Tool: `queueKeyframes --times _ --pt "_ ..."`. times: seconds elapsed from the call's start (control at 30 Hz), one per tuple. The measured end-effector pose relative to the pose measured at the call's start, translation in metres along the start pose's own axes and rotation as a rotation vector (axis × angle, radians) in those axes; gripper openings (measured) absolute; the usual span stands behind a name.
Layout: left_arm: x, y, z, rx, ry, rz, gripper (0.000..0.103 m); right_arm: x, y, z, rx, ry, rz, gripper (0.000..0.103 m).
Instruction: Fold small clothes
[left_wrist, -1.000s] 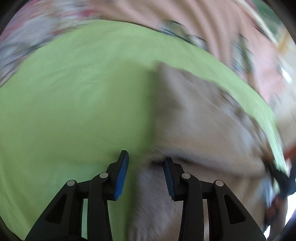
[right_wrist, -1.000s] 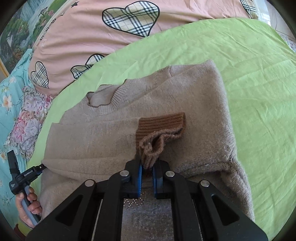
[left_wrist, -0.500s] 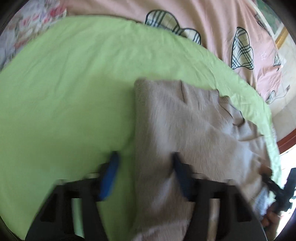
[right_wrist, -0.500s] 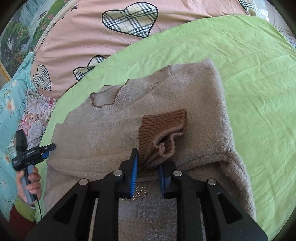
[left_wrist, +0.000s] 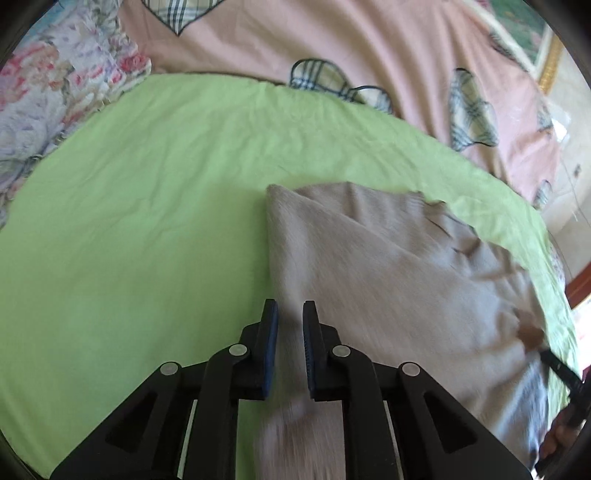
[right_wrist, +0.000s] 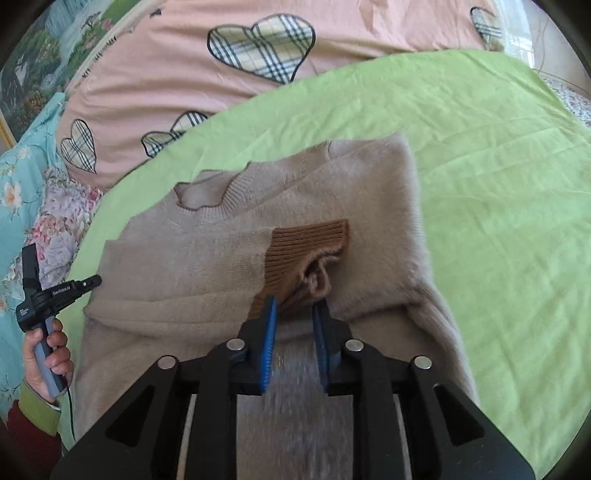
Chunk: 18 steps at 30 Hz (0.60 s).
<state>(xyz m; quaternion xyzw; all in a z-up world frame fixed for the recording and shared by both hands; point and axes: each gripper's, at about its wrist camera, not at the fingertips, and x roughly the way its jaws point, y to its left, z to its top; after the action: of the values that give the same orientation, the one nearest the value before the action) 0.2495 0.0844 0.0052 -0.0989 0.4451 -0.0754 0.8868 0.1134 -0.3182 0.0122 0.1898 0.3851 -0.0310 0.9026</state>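
Observation:
A beige knit sweater (right_wrist: 258, 243) lies on a green sheet (right_wrist: 498, 184), both sleeves folded across its front. The brown ribbed cuff (right_wrist: 306, 240) rests on the chest. My right gripper (right_wrist: 295, 306) is open just in front of the cuff, holding nothing. In the left wrist view the sweater (left_wrist: 369, 258) lies to the right, its folded left edge running between the fingers. My left gripper (left_wrist: 290, 310) hovers over that edge with a narrow gap between its jaws, gripping nothing. It also shows in the right wrist view (right_wrist: 98, 281).
A pink duvet with plaid hearts (right_wrist: 258, 48) lies beyond the green sheet. Floral bedding (left_wrist: 55, 92) lies at the far left. A framed picture (right_wrist: 33, 62) stands at the upper left. The person's hand (right_wrist: 51, 350) holds the left gripper handle.
My right gripper opened and let go of the brown cuff, which now lies on the sweater. My left gripper swung back over the sweater's left edge and its jaws narrowed.

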Motion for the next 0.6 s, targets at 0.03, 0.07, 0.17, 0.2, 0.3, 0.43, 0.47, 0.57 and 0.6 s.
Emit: queueKeyframes --times 0.03,0.07,0.17,0.2,0.3,0.43,0.47,0.57,0.6 --pt "-0.012 0.000 -0.011 0.007 -0.001 -0.022 0.019 -0.010 -0.001 -0.003 0.002 -0.014 0.006 0.033" --pt "-0.024 -0.001 -0.024 0.011 -0.001 -0.045 0.021 -0.018 -0.001 -0.005 0.001 -0.024 0.013 0.034" --pt "-0.054 0.000 -0.066 0.023 0.010 -0.082 0.032 -0.043 0.000 -0.020 -0.009 -0.043 0.033 0.035" --pt "-0.060 0.000 -0.077 0.026 0.014 -0.089 0.036 -0.051 0.000 -0.026 -0.009 -0.043 0.045 0.035" --pt "-0.080 0.006 -0.116 0.024 0.038 -0.125 0.041 -0.070 0.001 -0.045 -0.024 -0.040 0.079 0.035" --pt "-0.107 0.017 -0.167 -0.001 0.072 -0.154 0.056 -0.089 -0.002 -0.073 -0.046 -0.019 0.149 0.043" --pt "-0.112 0.021 -0.179 -0.016 0.087 -0.172 0.056 -0.092 -0.004 -0.080 -0.054 -0.013 0.159 0.048" --pt "-0.122 0.032 -0.208 -0.057 0.125 -0.222 0.057 -0.104 -0.008 -0.100 -0.062 0.001 0.185 0.051" --pt "-0.126 0.033 -0.214 -0.060 0.119 -0.228 0.057 -0.108 -0.010 -0.106 -0.064 0.006 0.193 0.051"
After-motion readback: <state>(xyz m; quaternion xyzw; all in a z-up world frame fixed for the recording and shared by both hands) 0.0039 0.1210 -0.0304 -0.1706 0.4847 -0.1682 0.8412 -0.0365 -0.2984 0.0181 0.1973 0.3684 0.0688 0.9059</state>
